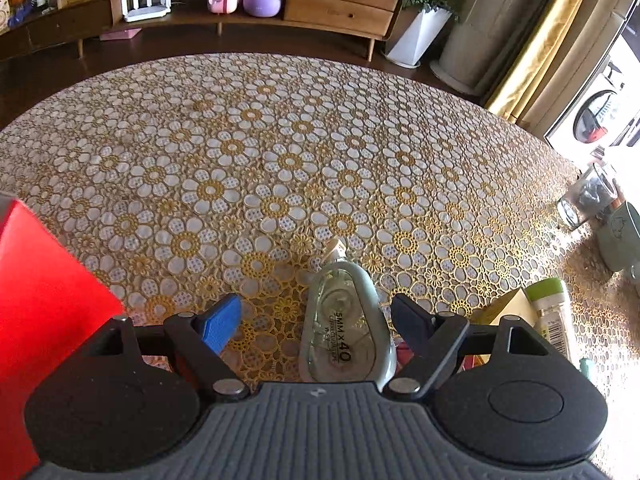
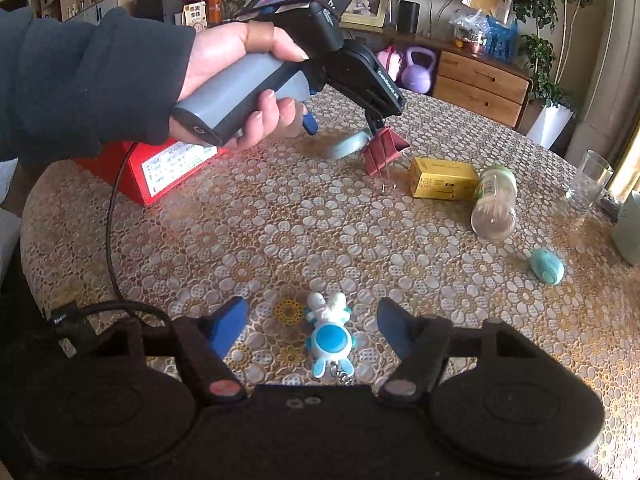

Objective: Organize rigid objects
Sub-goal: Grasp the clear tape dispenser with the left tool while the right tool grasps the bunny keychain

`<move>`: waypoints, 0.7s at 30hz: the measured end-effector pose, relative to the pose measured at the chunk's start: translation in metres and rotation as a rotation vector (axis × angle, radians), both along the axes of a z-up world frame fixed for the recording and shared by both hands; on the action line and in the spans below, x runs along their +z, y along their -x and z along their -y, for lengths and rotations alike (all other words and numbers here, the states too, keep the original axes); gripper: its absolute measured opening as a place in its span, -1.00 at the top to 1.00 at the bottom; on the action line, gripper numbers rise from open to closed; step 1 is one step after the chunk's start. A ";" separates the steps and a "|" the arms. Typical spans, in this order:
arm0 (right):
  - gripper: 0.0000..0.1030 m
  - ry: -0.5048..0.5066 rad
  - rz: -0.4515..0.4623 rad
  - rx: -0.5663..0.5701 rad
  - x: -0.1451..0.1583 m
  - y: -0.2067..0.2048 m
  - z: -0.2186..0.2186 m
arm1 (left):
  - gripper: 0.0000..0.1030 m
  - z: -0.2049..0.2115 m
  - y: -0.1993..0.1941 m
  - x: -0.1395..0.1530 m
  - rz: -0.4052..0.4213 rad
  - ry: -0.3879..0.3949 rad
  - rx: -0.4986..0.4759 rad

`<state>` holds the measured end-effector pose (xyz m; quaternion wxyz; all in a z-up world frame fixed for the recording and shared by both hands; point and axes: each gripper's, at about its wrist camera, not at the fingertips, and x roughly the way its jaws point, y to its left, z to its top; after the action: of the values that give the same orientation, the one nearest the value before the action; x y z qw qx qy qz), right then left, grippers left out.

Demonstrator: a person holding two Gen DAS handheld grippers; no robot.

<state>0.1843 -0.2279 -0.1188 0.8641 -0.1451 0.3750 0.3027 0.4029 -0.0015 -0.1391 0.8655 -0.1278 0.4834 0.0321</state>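
I use the red box (image 2: 168, 168) as my landmark. It sits at the table's left edge; beyond it the floral lace tablecloth (image 1: 280, 140) runs bare all the way to the far curved rim, so that is my widest open room. Toward me from the box there is also a broad bare stretch.

My left gripper (image 1: 316, 320) hangs just right of the red box, its jaws standing wide with the correction tape (image 1: 344, 328) lying between them; the pads do not touch it, so nothing is held. In the right wrist view the person's hand (image 2: 240, 80) carries that gripper above the box's right end.

Right of the box, past the tape, things crowd together: one dark red binder clip (image 2: 384, 152), then one yellow box (image 2: 444, 179), then one clear bottle with a green cap (image 2: 496, 204) lying on its side and touching the yellow box. Further right and nearer me lies one teal oval thing (image 2: 547, 266). At the far right edge stands one drinking glass (image 2: 590, 178), with a pale container (image 2: 628, 232) beside it, cut off by the frame.

My right gripper (image 2: 312, 328) is well toward me from the red box, near the table's near edge. Its jaws stand partly open on either side of one blue-and-white toy keychain (image 2: 330, 340), with a clear gap on both sides; it grips nothing.
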 end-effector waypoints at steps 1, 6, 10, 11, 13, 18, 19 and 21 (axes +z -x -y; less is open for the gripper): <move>-0.35 0.003 -0.001 0.001 -0.001 -0.001 0.000 | -0.59 0.001 0.000 -0.001 0.001 0.003 -0.004; -0.26 0.013 -0.006 0.004 -0.005 -0.003 -0.002 | -0.48 0.009 -0.001 -0.005 0.007 -0.008 -0.019; -0.20 0.023 -0.008 -0.003 -0.008 -0.006 -0.003 | -0.22 0.011 -0.002 -0.003 0.014 -0.028 -0.015; -0.19 0.029 -0.008 -0.006 -0.010 -0.006 -0.003 | -0.16 0.012 -0.001 -0.003 0.016 -0.024 -0.025; -0.15 0.039 -0.007 -0.007 -0.012 -0.007 -0.004 | 0.11 0.013 -0.002 -0.001 0.023 -0.031 -0.039; -0.03 0.065 -0.006 -0.014 -0.020 -0.007 -0.005 | 0.13 0.014 0.000 0.000 0.028 -0.020 -0.046; 0.10 0.057 -0.013 -0.016 -0.020 -0.008 -0.004 | 0.13 0.014 0.000 0.000 0.028 -0.021 -0.045; 0.33 0.038 -0.023 -0.024 -0.019 -0.008 -0.002 | 0.13 0.014 0.001 0.000 0.027 -0.024 -0.040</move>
<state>0.1926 -0.2258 -0.1377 0.8606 -0.1533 0.3920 0.2868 0.4023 -0.0157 -0.1388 0.8739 -0.1078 0.4737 0.0188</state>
